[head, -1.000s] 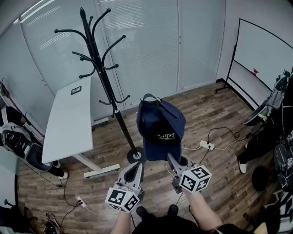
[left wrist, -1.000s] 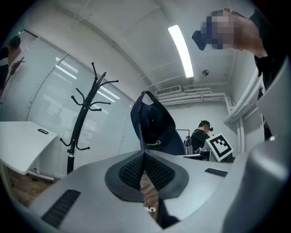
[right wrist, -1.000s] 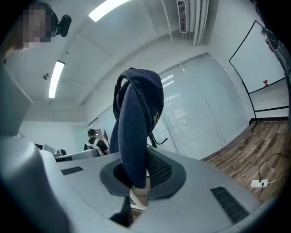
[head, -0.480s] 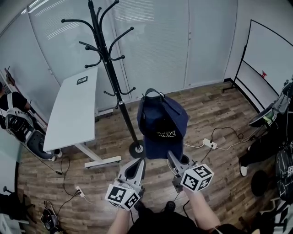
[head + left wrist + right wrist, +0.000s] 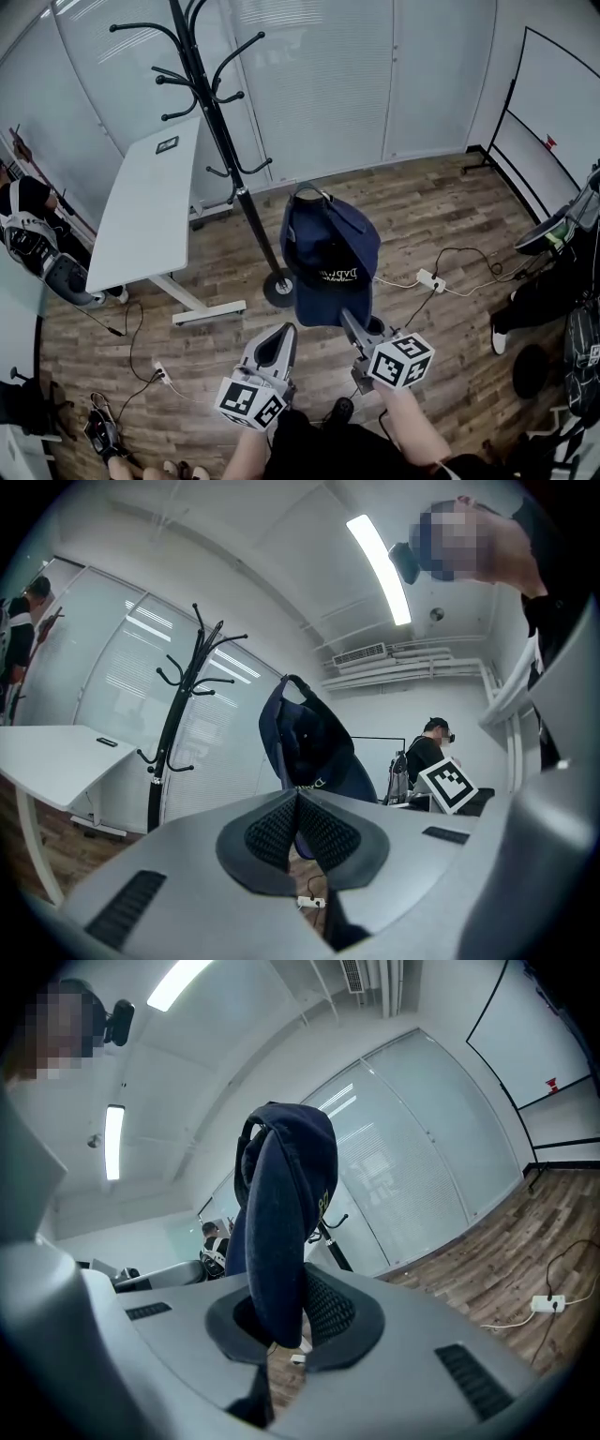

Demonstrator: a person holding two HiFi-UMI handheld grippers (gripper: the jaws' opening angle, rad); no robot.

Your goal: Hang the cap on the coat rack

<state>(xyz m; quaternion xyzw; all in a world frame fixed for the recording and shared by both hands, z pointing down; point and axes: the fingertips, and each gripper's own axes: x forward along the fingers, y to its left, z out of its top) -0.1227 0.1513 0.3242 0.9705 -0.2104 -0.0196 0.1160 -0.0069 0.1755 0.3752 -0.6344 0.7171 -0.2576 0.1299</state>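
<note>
We see the right gripper point(image 5: 350, 322) with its jaws clamped on the brim of the cap point(image 5: 328, 251). In the right gripper view the dark blue cloth goes down between the two pads, and the cap point(image 5: 281, 1194) stands up above them. The left gripper point(image 5: 286, 334) is just beside it, on the left. Its jaws are pressed together at the tips with nothing between them point(image 5: 298, 803).

Around them, the wooden floor point(image 5: 441, 225) fills the lower part of the head view. A white table point(image 5: 141, 216) stands at the left, and a whiteboard point(image 5: 553, 112) stands at the far right. The black coat rack point(image 5: 217, 131) rises between the table and the cap, and its round base rests on the floor below the cap's left edge.

The cap is in the air, near the right side of the rack's pole and apart from it, lower than most of the hooks. It hangs on no hook yet. Its strap loop points up, away from the grippers. A small white power strip point(image 5: 430, 279) lies on the floor to the right of the cap.
</note>
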